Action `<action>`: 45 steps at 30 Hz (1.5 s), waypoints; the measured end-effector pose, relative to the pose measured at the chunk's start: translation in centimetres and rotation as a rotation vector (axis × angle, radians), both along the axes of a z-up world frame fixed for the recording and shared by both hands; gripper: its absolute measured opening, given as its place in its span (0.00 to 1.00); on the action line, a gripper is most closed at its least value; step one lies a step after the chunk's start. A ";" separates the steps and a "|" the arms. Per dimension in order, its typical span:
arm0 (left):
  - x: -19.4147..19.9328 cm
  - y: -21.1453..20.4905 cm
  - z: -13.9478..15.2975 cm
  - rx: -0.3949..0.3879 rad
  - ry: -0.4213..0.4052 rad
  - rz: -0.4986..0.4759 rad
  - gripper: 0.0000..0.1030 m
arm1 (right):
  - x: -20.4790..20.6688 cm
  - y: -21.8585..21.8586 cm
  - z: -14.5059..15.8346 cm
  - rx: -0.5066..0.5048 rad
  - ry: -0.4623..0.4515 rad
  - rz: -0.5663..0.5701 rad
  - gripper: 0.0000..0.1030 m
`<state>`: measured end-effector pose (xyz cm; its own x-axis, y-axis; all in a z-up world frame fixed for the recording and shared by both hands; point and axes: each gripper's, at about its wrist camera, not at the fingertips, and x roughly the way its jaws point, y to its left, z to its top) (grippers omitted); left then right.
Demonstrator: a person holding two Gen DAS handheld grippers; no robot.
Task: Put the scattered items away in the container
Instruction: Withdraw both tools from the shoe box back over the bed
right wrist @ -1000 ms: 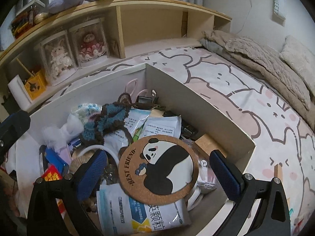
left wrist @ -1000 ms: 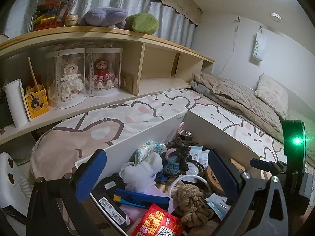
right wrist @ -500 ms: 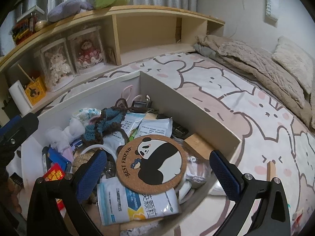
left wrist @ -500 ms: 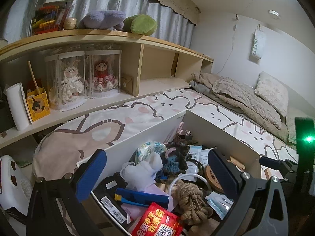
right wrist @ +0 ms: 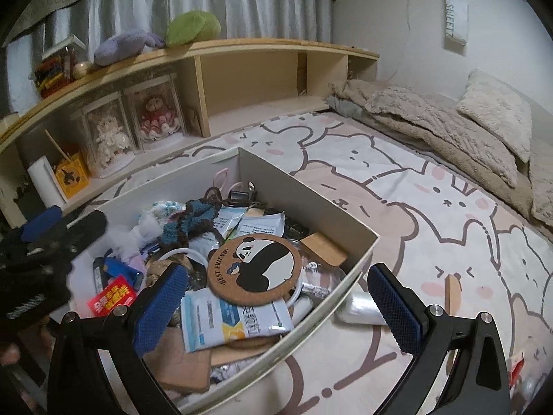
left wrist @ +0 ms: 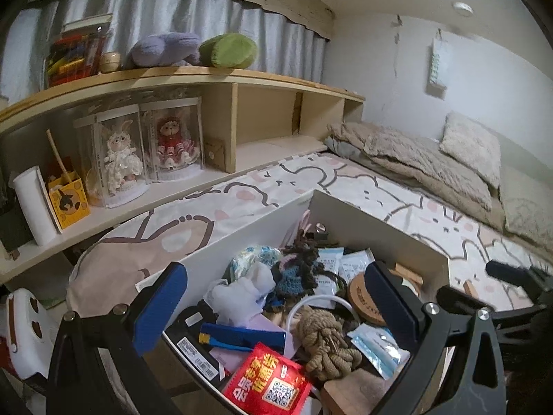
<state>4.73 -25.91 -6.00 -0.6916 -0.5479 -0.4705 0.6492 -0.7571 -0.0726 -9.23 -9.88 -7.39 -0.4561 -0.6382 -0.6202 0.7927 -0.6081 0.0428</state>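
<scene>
Since the earlier frames the right gripper (right wrist: pixel 276 306) has drawn back from the white box (right wrist: pixel 359 259), so in the right wrist view more of the printed sheet (right wrist: pixel 432 214) now shows at lower right, with two items still lying on it. Both grippers have their jaws wide apart and hold nothing; the left gripper (left wrist: pixel 276 306) hovers over the near end of the box.

Lower centre of that view, just beside the box wall, lies a white soft-looking pack (right wrist: pixel 359 309). It is partly hidden by the right finger, so I cannot name it better. It seems light and squashy, so I would pinch it across the short side, not too hard. A thin wooden stick (right wrist: pixel 452 294) lies near it to the right; it looks stiff and light, and flat on soft cloth it may be hard to get the fingers under.

Inside the box the panda cork coaster (right wrist: pixel 255 264) rests on top of a blue-white sachet (right wrist: pixel 231 321), with a rope knot (left wrist: pixel 325 342) and red packet (left wrist: pixel 266 380) near the front.

This surface is a soft mattress and will give way under pressure. Upper left, a wooden shelf (left wrist: pixel 262 79) holds two boxed dolls (left wrist: pixel 148 145).
</scene>
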 end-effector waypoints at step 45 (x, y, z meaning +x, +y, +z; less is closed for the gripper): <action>10.5 7.4 1.4 -0.052 -0.133 -0.161 1.00 | 12.3 11.1 3.2 -0.017 0.077 -0.143 1.00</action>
<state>15.27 -18.49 -4.63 -0.7059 -0.4611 -0.5376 0.5207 -0.8524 0.0474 3.07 1.24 -4.24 -0.5889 -0.5735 -0.5695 0.6993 -0.7148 -0.0035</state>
